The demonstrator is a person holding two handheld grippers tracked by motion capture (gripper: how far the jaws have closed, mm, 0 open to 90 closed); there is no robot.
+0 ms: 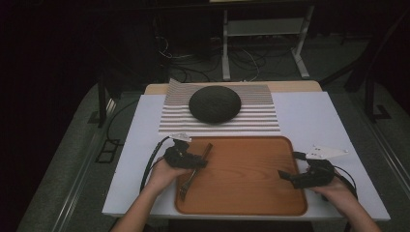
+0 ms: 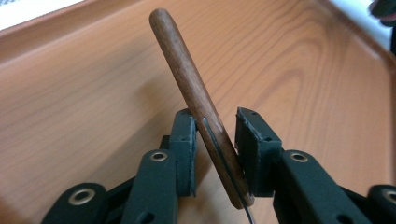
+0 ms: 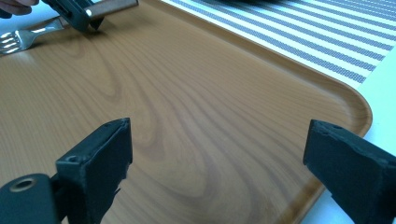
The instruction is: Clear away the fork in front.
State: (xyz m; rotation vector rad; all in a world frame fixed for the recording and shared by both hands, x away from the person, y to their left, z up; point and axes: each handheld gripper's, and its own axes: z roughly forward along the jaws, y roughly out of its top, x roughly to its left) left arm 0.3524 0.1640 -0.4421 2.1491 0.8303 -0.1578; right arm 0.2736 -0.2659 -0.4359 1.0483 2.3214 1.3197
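A fork with a wooden handle (image 1: 190, 180) lies slanted over the left side of the brown wooden tray (image 1: 246, 193). My left gripper (image 1: 200, 163) is shut on its handle (image 2: 187, 79), which sticks up and away between the two pads. My right gripper (image 1: 283, 175) hovers at the tray's right edge and points left. Its jaws are wide open over the bare tray (image 3: 187, 93), with nothing between them. The right gripper view also catches the fork's metal tines (image 3: 28, 35) and the left gripper (image 3: 77, 11) far off at the top left.
Behind the tray, a striped placemat (image 1: 261, 118) carries a dark dome-shaped bowl (image 1: 214, 104). Everything rests on a white tabletop (image 1: 309, 116). Beyond the table stand a metal frame and cables on a dark floor.
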